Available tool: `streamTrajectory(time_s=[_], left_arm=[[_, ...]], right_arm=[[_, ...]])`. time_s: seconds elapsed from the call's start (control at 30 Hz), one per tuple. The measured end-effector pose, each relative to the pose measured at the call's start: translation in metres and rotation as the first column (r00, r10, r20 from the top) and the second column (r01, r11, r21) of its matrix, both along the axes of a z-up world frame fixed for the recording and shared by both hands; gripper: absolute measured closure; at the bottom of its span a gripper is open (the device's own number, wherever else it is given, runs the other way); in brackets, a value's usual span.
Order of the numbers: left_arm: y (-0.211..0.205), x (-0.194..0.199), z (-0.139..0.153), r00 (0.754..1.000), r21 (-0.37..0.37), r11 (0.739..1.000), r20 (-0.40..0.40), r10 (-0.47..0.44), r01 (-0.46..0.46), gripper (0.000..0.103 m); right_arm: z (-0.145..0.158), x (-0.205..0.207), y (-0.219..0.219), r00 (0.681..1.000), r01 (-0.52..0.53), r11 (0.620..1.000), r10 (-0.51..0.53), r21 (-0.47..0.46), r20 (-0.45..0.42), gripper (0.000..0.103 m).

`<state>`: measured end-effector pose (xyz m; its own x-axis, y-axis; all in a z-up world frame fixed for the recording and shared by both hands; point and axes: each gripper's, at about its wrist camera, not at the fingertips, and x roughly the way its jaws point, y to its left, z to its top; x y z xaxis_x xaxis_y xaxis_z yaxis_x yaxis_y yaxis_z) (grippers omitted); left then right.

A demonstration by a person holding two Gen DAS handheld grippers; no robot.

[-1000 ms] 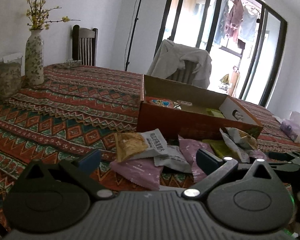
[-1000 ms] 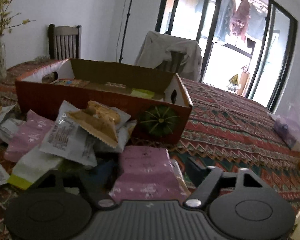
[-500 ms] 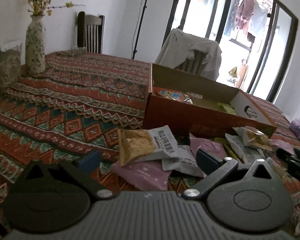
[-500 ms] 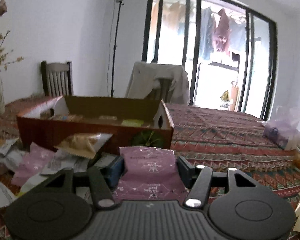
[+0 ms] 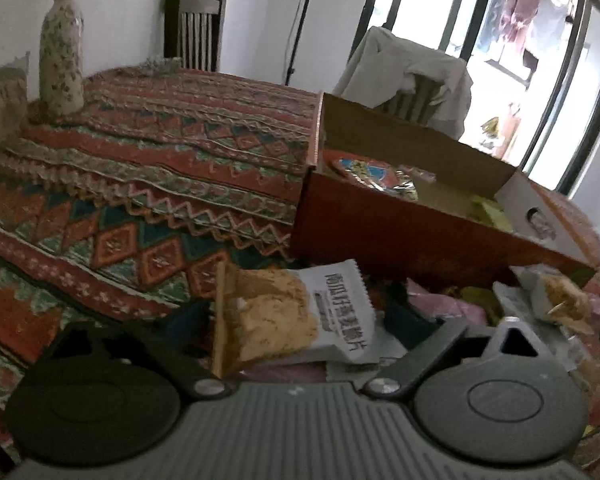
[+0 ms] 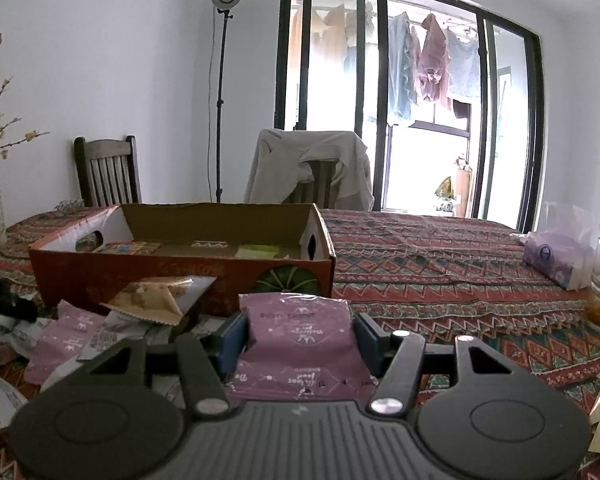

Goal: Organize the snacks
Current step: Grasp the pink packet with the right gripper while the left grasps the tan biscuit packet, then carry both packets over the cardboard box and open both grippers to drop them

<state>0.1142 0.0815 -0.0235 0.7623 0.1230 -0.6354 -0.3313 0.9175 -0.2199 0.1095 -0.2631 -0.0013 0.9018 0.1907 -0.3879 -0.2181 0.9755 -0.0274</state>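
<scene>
While a purple snack packet is clamped between the pads of the right gripper and held above the patterned tablecloth, the left gripper is closing its jaws around a white-and-tan cracker packet, not yet visibly pressed. Both are found just before the open cardboard box, among a loose pile of snacks.

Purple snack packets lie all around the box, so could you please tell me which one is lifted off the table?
The purple packet clamped between the right hand-held gripper pads; the other purple packets lie flat in the pile.
</scene>
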Motion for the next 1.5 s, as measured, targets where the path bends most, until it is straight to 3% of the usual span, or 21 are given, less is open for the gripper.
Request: streamTrajectory(time_s=[0.07, 0.23, 0.93, 1.23, 1.5], left_arm=[[0.000, -0.001, 0.002, 1.000, -0.008, 1.000, 0.014, -0.007, 0.007, 0.023], [-0.002, -0.006, 0.005, 0.999, 0.012, 1.000, 0.034, -0.022, 0.021, 0.029], [-0.013, -0.031, 0.047, 0.983, 0.098, 0.992, 0.161, -0.093, 0.078, 0.030], [-0.027, -0.015, 0.068, 0.968, 0.119, 0.986, 0.209, -0.140, 0.116, 0.030], [-0.039, 0.012, 0.081, 0.954, 0.121, 0.982, 0.244, -0.172, 0.146, 0.031]], right_arm=[[0.000, 0.000, 0.000, 1.000, 0.001, 1.000, -0.001, 0.004, -0.001, 0.045], [0.000, 0.000, -0.003, 1.000, 0.004, 1.000, -0.004, 0.017, -0.001, 0.045], [0.004, -0.011, 0.002, 0.998, 0.001, 1.000, -0.001, -0.008, 0.058, 0.045], [0.028, -0.011, 0.014, 0.994, -0.047, 0.999, 0.045, 0.010, 0.100, 0.045], [0.055, 0.017, 0.028, 0.989, -0.070, 0.997, 0.068, 0.013, 0.133, 0.045]])
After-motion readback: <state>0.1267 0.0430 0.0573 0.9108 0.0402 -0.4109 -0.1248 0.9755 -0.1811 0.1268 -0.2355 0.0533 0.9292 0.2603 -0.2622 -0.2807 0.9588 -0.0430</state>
